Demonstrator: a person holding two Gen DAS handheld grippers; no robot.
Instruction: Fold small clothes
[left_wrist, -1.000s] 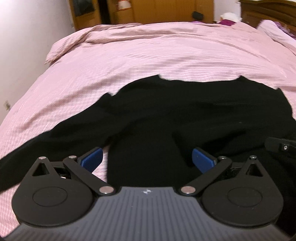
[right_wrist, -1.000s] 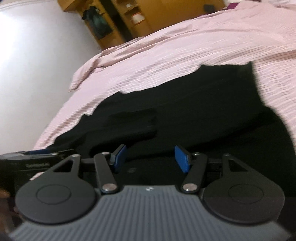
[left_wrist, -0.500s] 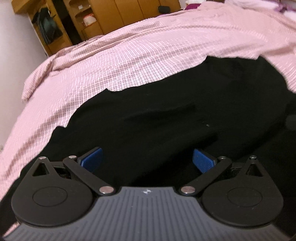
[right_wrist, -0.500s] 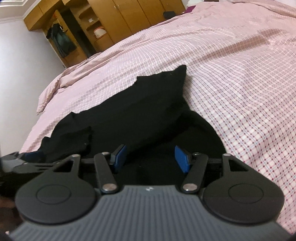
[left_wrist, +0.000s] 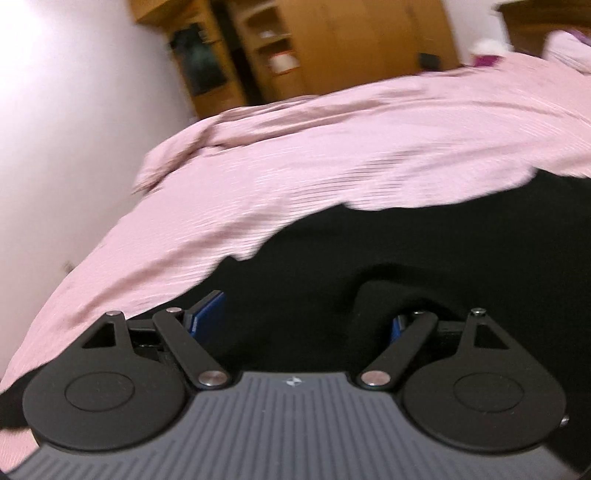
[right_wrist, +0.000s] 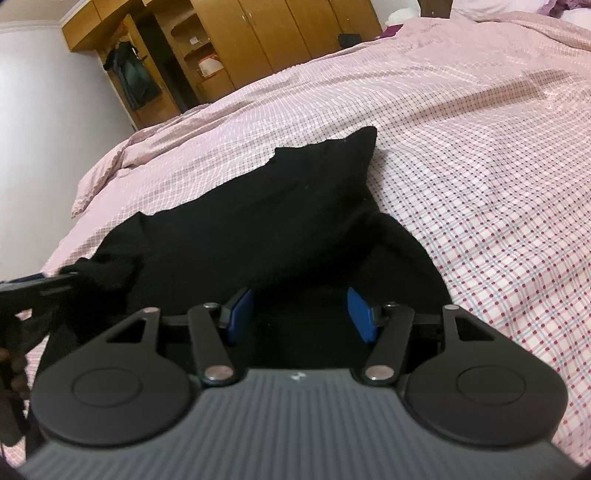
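Observation:
A black long-sleeved garment (right_wrist: 258, 221) lies spread on the pink checked bed cover (right_wrist: 480, 166). In the right wrist view its far corner points up the bed, and my right gripper (right_wrist: 301, 317) sits low over its near right part. The blue pads stand apart with black cloth lying between them, not squeezed. In the blurred left wrist view my left gripper (left_wrist: 303, 319) is down on the garment (left_wrist: 443, 258). Its jaws are closing, and a raised fold of cloth (left_wrist: 384, 288) hides part of the right pad. The left gripper (right_wrist: 72, 278) also shows at the far left, against a bunched sleeve.
Wooden wardrobes and open shelves (right_wrist: 288, 33) stand beyond the foot of the bed, with a dark garment hanging (right_wrist: 136, 81) beside them. A white wall (left_wrist: 55, 110) runs along the left side. The rumpled edge of the cover (left_wrist: 177, 158) lies at the far left corner.
The left gripper swung left and dropped onto the cloth, and its jaws came closer together. The right gripper settled at the garment's right side and has hardly moved since.

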